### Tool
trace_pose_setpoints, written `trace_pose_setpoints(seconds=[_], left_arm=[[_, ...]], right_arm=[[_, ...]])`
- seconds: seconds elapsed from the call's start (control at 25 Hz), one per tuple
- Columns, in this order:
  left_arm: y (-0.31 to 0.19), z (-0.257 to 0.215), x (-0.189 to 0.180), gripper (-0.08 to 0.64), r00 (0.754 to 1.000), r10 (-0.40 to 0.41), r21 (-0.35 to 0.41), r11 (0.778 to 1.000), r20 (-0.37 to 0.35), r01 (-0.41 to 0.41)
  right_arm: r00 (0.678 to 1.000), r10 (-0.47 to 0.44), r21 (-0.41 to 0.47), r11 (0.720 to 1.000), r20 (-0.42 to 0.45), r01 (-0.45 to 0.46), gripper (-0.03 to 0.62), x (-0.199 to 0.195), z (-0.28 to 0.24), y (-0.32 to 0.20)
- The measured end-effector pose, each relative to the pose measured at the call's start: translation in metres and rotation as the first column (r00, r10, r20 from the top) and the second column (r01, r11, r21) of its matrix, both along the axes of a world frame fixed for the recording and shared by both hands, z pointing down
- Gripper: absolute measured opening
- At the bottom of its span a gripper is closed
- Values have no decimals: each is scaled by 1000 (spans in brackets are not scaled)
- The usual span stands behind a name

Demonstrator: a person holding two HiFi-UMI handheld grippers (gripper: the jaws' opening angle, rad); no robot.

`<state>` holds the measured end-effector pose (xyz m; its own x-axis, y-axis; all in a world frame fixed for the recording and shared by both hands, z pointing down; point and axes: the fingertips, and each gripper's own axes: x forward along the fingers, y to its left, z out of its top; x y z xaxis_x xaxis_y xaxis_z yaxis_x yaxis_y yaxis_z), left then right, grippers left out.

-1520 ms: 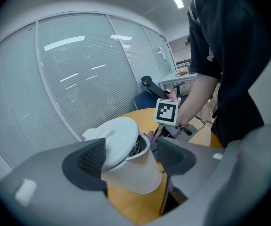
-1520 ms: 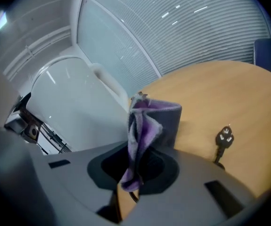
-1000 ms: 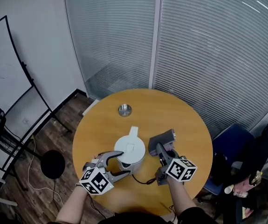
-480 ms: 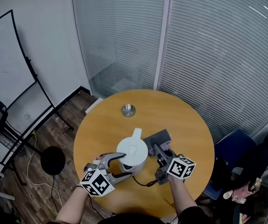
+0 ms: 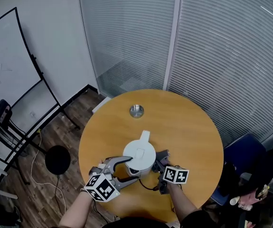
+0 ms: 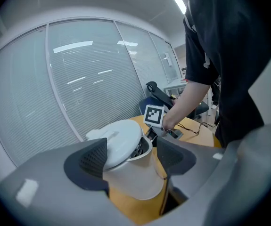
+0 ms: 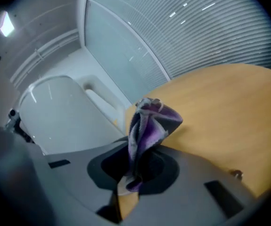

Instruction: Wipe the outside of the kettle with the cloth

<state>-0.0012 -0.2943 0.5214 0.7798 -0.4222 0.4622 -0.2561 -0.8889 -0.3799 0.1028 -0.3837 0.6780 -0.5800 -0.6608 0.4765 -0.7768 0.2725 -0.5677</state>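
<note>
The left gripper [image 6: 131, 158] has its jaws spread wide, with the white kettle [image 6: 134, 178] standing between them. A sliver of table shows between one pad and the kettle's wall, so it isn't gripping. The right gripper [image 7: 133, 173] is pinched tight on a bunched purple-grey cloth [image 7: 150, 124], which sticks up just ahead of its jaws. The kettle sits close on that gripper's left. From here I can't quite tell whether the cloth touches it. Both grippers hover over the round wooden table [image 5: 188, 127].
</note>
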Motion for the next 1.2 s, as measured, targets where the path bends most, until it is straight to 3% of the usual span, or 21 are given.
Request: trace_pose_setpoints(seconds=[0.2, 0.56, 0.96, 1.12, 1.2], left_arm=[[0, 0, 0, 331, 1000, -1, 1, 1000, 2, 1], [-1, 0, 1, 331, 1000, -13, 14, 1000, -12, 13], [1, -7, -8, 331, 978, -116, -55, 993, -171, 108], [9, -21, -26, 328, 952, -156, -36, 988, -264, 151], [15, -23, -39, 282, 931, -192, -44, 981, -311, 188]], right_arm=[[989, -33, -98, 995, -141, 19, 41, -1, 36, 17], [986, 40, -80, 995, -159, -53, 41, 6, 16, 32], [983, 151, 57, 988, -104, -145, 41, 15, -50, 82], [979, 194, 100, 977, -64, -187, 41, 13, -74, 110], [976, 213, 115, 972, -48, -206, 41, 10, -83, 126]])
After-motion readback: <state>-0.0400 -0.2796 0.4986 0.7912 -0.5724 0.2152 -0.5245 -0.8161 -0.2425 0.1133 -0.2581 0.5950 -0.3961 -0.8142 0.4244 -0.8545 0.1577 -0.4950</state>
